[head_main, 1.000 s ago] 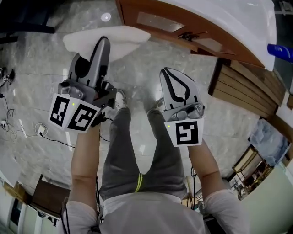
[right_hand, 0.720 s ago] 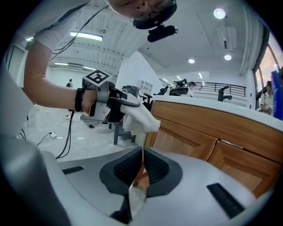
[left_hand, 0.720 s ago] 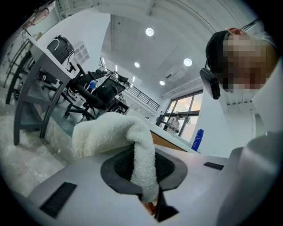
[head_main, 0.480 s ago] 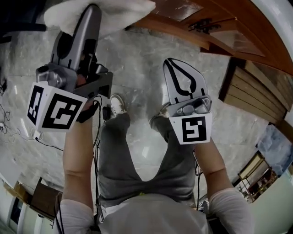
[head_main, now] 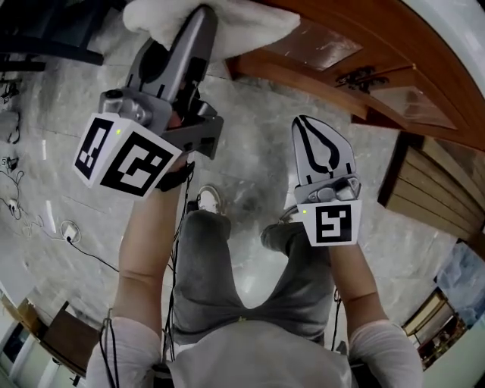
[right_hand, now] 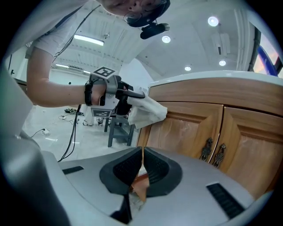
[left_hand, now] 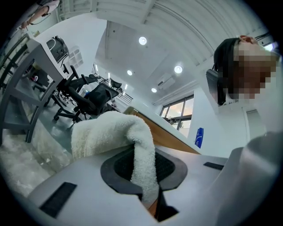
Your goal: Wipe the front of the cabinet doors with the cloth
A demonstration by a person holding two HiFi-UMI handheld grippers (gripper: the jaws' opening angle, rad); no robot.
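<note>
The white terry cloth [head_main: 242,24] is pinched in my left gripper [head_main: 201,23], which is shut on it at the top of the head view. In the left gripper view the cloth [left_hand: 110,137] drapes out between the jaws. From the right gripper view the cloth [right_hand: 148,112] rests against the upper left corner of the wooden cabinet doors [right_hand: 188,128]. The doors [head_main: 333,45] carry dark ornate handles [right_hand: 212,152]. My right gripper [head_main: 319,142] hangs lower to the right, off the doors, shut on nothing [right_hand: 142,165].
A white countertop [right_hand: 212,79] runs over the cabinet, with a blue bottle [left_hand: 199,137] on it. A grey stool [right_hand: 119,128] stands left of the cabinet. Cables [head_main: 53,227] lie on the marble floor. A slatted wooden panel [head_main: 436,189] is at the right. Office chairs [left_hand: 84,99] stand behind.
My left gripper has carried the cloth up and to the right, onto the cabinet's edge. The right gripper has shifted slightly right and stayed shut.
</note>
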